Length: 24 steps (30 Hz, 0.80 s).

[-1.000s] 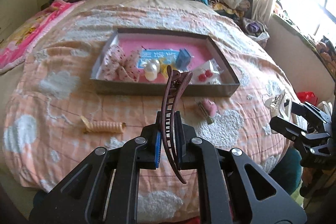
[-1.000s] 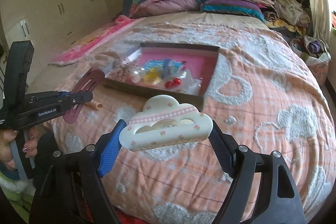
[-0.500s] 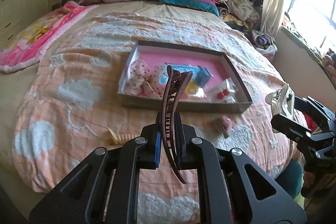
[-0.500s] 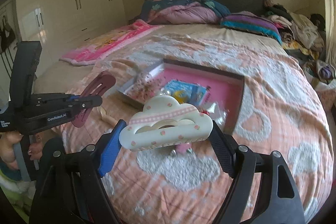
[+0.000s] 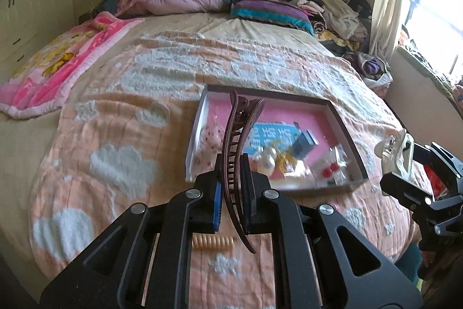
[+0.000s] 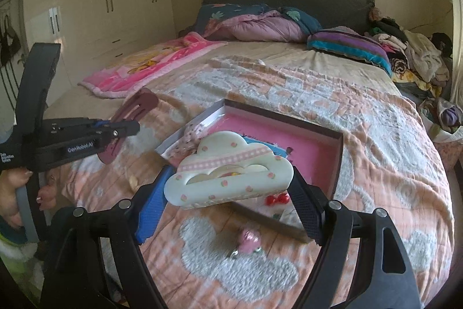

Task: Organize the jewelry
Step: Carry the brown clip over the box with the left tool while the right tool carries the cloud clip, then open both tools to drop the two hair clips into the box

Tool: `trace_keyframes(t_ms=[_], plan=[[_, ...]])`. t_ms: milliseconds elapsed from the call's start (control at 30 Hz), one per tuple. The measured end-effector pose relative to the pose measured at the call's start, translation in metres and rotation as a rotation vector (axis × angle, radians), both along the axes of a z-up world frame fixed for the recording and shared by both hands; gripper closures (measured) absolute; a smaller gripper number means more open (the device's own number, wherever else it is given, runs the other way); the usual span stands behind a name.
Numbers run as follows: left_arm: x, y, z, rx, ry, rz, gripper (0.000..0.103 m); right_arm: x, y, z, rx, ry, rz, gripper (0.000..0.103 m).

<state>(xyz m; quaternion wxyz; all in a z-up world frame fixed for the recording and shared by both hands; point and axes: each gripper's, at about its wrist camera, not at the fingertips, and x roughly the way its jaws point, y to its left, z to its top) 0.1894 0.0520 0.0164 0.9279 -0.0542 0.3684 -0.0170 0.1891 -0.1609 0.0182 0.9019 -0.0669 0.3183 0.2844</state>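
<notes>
My left gripper (image 5: 231,187) is shut on a long brown hair clip (image 5: 237,152), held upright above the bed, short of the box. My right gripper (image 6: 228,190) is shut on a white cloud-shaped claw clip (image 6: 228,170) with pink dots, held above the box's near edge. A shallow box (image 5: 341,123) with a pink floor lies on the bed and holds a spotted bow (image 5: 208,135), a blue card, a pearl clip and red beads (image 6: 276,199). The left gripper (image 6: 115,132) also shows in the right wrist view, and the right gripper (image 5: 405,164) in the left wrist view.
A small pink clip (image 6: 249,239) lies on the peach blanket (image 6: 376,135) in front of the box. A tan spiral hair tie (image 5: 214,242) lies under my left gripper. Pillows and a clothes pile sit at the headboard. Wardrobes stand on the left.
Both grippers have risen and tilted up with their clips still held, so the box and bed sit lower and further off in both views.
</notes>
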Motion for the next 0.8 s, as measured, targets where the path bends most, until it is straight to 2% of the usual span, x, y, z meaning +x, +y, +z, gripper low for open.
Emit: trace_keyframes(t_ms=[133,400,800], plan=[[0.022,-0.005,-0.003,0.012,0.007,-0.007,0.098,0.021,-0.004,-0.008,-0.021,0.017,-0.041,0.026],[0.064,-0.015,-0.026,0.025,0.069,-0.020,0.098,0.062,-0.020,-0.032,-0.051,0.069,-0.117,0.026],[0.091,-0.021,-0.060,0.031,0.141,-0.031,0.098,0.095,-0.023,-0.082,-0.097,0.184,-0.167,0.026]])
